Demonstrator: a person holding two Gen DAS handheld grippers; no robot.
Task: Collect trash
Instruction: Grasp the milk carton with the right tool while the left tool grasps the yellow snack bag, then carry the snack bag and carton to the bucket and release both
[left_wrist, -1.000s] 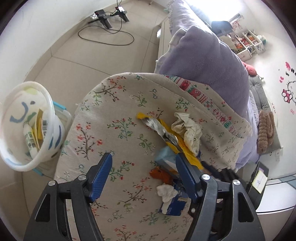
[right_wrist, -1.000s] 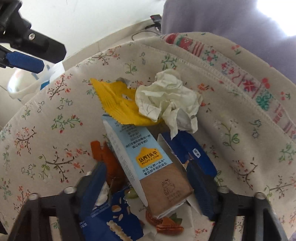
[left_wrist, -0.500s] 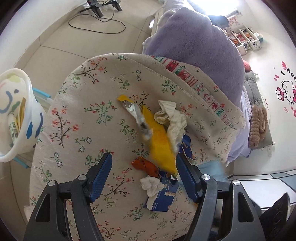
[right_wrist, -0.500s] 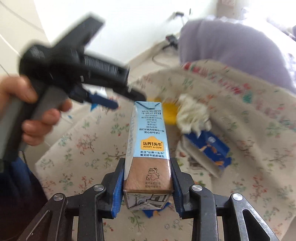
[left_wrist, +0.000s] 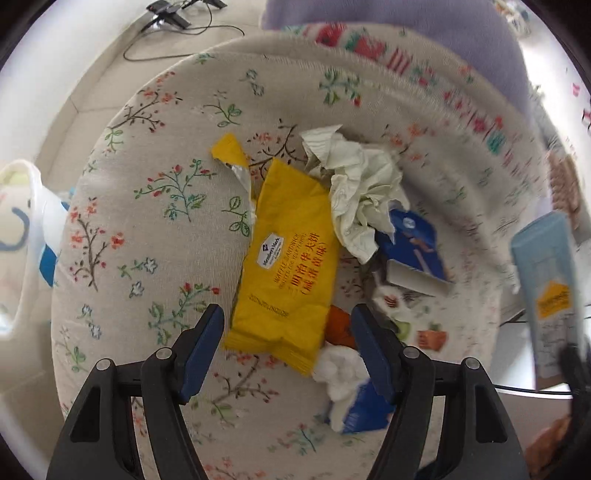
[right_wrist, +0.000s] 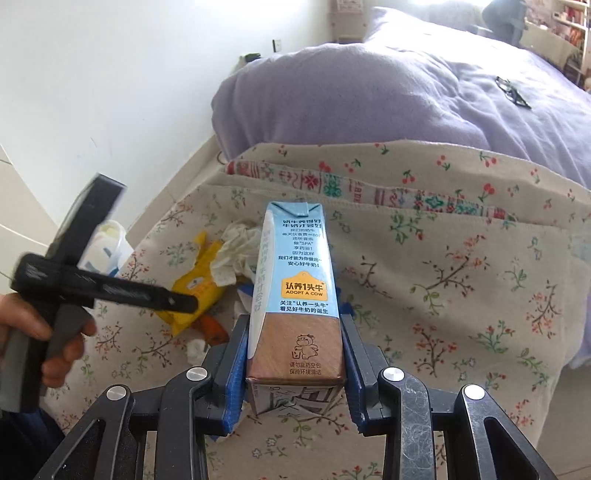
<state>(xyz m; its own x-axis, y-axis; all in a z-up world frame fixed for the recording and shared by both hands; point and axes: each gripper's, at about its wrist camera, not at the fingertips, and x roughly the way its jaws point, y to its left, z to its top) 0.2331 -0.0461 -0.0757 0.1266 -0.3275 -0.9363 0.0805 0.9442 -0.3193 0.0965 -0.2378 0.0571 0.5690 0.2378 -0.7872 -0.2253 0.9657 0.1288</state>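
My right gripper (right_wrist: 293, 347) is shut on a light-blue and brown milk carton (right_wrist: 295, 288), held upright above the floral cushion (right_wrist: 461, 277); the carton also shows at the right edge of the left wrist view (left_wrist: 550, 295). My left gripper (left_wrist: 288, 343) is open, its jaws either side of the lower end of a yellow waffle wrapper (left_wrist: 288, 266). Around the wrapper lie a crumpled white tissue (left_wrist: 362, 184), a blue box (left_wrist: 413, 251), an orange scrap (left_wrist: 340, 328) and a small white wad (left_wrist: 340, 373).
A white plastic bin (left_wrist: 22, 236) with blue marks stands left of the cushion, on the floor. A purple blanket (right_wrist: 369, 81) covers the bed behind. Black cables and a stand (left_wrist: 173, 18) lie on the tiled floor.
My right gripper closed on the milk carton and lifted it off the pile to the right. My left gripper moved in low over the yellow wrapper, still open.
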